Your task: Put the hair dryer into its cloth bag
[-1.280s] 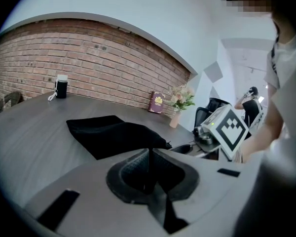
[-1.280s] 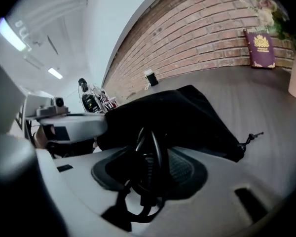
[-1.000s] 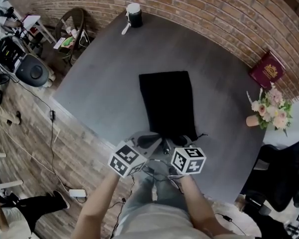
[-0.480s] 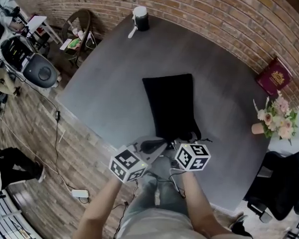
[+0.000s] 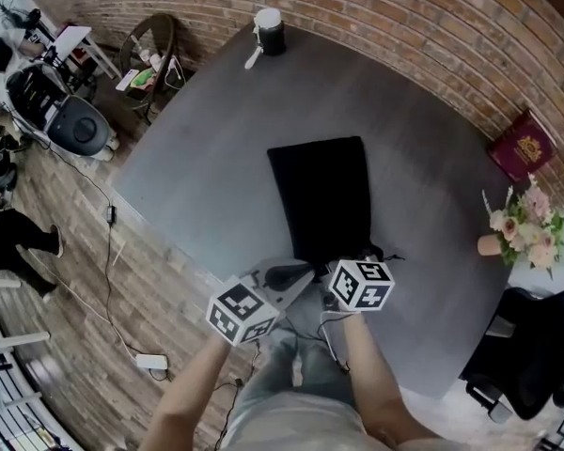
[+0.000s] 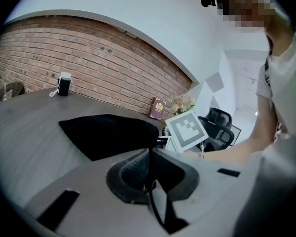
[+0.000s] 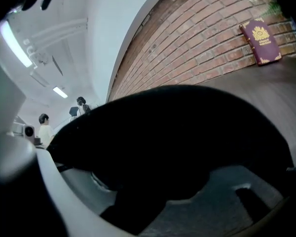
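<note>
Since a second ago the right gripper has slid toward 12 o'clock, up to the near end of the cloth bag. The left gripper has barely shifted, and the bag lies where it lay. On the floor beside the table, a person's dark legs have walked from about 8 o'clock to 9 o'clock.

The cloth bag is black and lies in the middle of the grey worktop. Its long side runs from 12 to 6, with the narrowed mouth end at 6, nearest the person. Thin drawstrings stray out from that end toward 3 o'clock.

The right gripper is unclenched. Its jaws stand well apart and have just eased a little wider, and the black cloth of the bag fills the gap between them. The left gripper sits just at 9 o'clock of the right one, beside the bag's mouth. It is clenched, jaws together. A thin dark line runs back from their seam, and I cannot tell whether it is a cord. The hair dryer cannot be picked out for certain in any view.

At the worktop's far corner, toward 11 o'clock, stands a dark cylinder with a pale top. At 2 o'clock a red book leans on the brick wall, and flowers stand at 3 o'clock.
</note>
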Demonstrator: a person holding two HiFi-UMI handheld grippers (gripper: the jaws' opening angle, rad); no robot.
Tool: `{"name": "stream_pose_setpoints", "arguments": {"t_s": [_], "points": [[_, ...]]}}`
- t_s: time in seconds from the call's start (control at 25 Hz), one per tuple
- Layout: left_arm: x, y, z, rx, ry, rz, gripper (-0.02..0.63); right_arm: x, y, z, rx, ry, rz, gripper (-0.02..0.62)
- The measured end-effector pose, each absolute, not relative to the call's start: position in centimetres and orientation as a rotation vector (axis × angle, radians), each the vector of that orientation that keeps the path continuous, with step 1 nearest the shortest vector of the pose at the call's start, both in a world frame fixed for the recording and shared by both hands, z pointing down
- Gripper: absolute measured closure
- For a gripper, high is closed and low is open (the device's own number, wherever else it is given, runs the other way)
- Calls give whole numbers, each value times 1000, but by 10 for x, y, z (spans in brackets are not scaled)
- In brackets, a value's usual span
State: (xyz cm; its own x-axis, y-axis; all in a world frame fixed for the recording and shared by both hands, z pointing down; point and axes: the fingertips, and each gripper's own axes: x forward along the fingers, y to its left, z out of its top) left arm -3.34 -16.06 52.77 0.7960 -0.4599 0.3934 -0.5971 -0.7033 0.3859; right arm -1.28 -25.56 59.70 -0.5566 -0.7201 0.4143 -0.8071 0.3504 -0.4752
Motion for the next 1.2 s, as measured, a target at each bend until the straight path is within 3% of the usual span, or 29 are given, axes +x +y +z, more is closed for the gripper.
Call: {"name": "stream_pose_setpoints", "arguments": {"t_s": [0.64,1.2], "points": [[-36,-160,536,2445,-828,386,586,-8,-232,595,1360,-2379,808,341],[-35,-150,552,2434,-825,492,588,5,-169,591,1318,-2354,783,335]]}}
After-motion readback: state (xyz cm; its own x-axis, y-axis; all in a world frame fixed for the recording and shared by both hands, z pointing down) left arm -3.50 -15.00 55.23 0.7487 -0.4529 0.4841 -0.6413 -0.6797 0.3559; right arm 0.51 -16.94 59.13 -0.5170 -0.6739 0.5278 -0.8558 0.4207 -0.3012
